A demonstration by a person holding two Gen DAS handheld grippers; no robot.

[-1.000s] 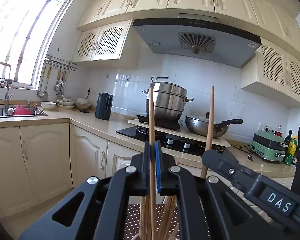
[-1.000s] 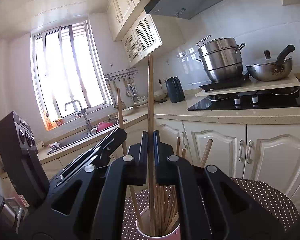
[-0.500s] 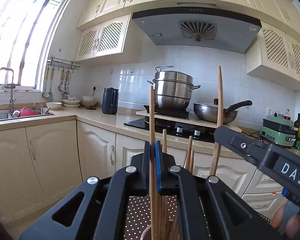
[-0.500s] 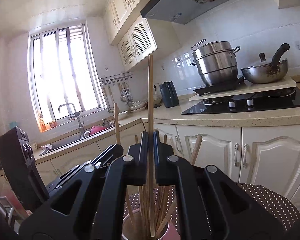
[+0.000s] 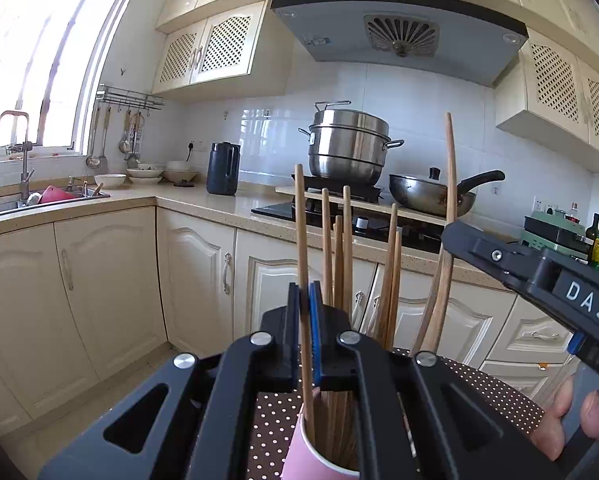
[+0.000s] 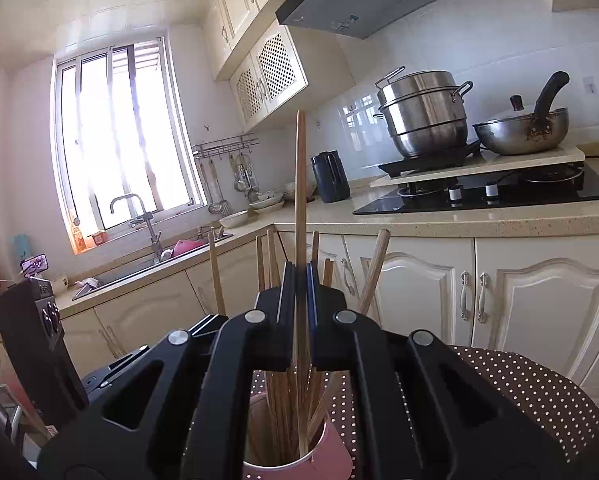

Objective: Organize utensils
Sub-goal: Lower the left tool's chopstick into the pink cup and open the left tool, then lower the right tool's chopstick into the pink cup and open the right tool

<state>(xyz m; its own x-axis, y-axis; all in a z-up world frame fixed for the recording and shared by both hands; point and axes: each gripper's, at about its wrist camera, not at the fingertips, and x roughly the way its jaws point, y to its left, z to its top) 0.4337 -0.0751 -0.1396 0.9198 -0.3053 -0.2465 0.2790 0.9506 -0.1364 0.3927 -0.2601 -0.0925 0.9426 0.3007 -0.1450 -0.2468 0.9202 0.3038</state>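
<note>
My left gripper (image 5: 304, 300) is shut on a wooden chopstick (image 5: 300, 216) that stands upright, its lower end inside the pink cup (image 5: 303, 454). Several other chopsticks (image 5: 341, 256) lean in that cup. My right gripper (image 6: 300, 280) is shut on another upright chopstick (image 6: 300, 184), whose tip reaches down into the same pink cup (image 6: 333, 454) among several chopsticks (image 6: 373, 272). In the left wrist view the right gripper (image 5: 445, 236) comes in from the right with its chopstick (image 5: 451, 168), a hand (image 5: 571, 420) behind it. The cup stands on a brown dotted cushion (image 6: 531, 384).
Behind runs an L-shaped counter (image 5: 203, 202) with cream cabinets (image 5: 107, 280). On it stand a dark kettle (image 5: 223, 168), a hob with a steel steamer pot (image 5: 349, 148) and a wok (image 5: 431, 194). A sink (image 5: 47, 196) lies under the window at left.
Both grippers have sunk with their chopsticks, which now reach deeper into the pink cup. The cup's rim and the other chopsticks have come up into view.
</note>
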